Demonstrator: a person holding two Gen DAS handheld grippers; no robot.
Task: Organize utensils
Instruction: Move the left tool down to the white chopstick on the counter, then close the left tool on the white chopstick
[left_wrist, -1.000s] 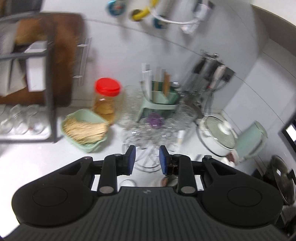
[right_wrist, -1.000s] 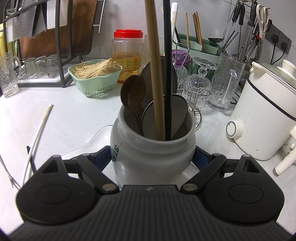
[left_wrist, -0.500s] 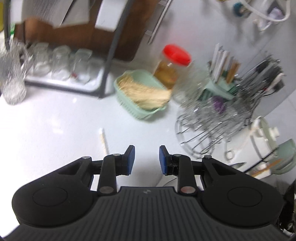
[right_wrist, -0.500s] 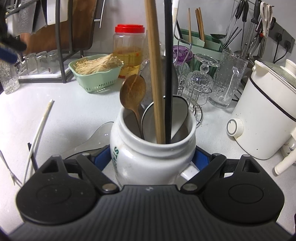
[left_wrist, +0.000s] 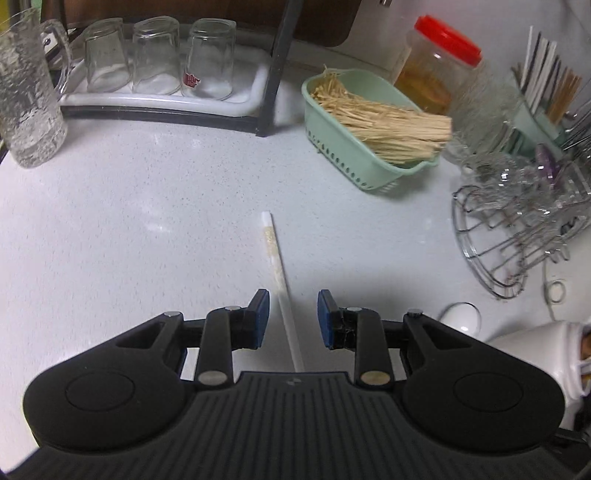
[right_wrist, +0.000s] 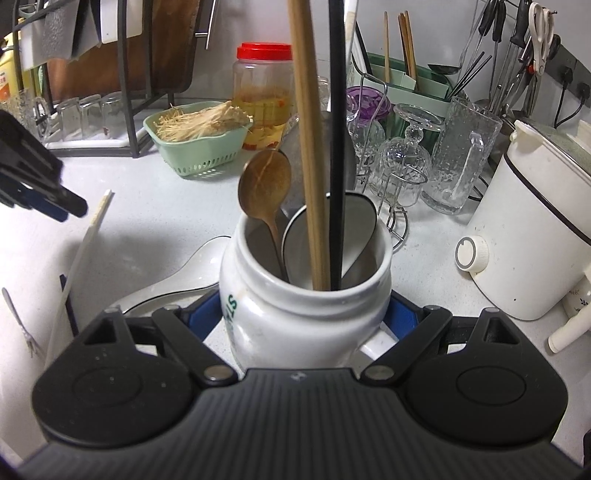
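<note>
Left gripper (left_wrist: 291, 319): we see jaws parted, empty, astride a white chopstick (left_wrist: 275, 266) lying on the surface (left_wrist: 147, 221) | Right gripper (right_wrist: 306, 317): clamped round a white jar (right_wrist: 306, 314) holding a wooden spoon (right_wrist: 264, 184) and tall sticks | Green basket (left_wrist: 354, 158) far right.

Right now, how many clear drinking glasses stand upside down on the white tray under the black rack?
3, side by side in one row: left glass, middle glass, right glass, which bears a red mark. The white tray runs on behind the rack post, so more may be hidden.
</note>
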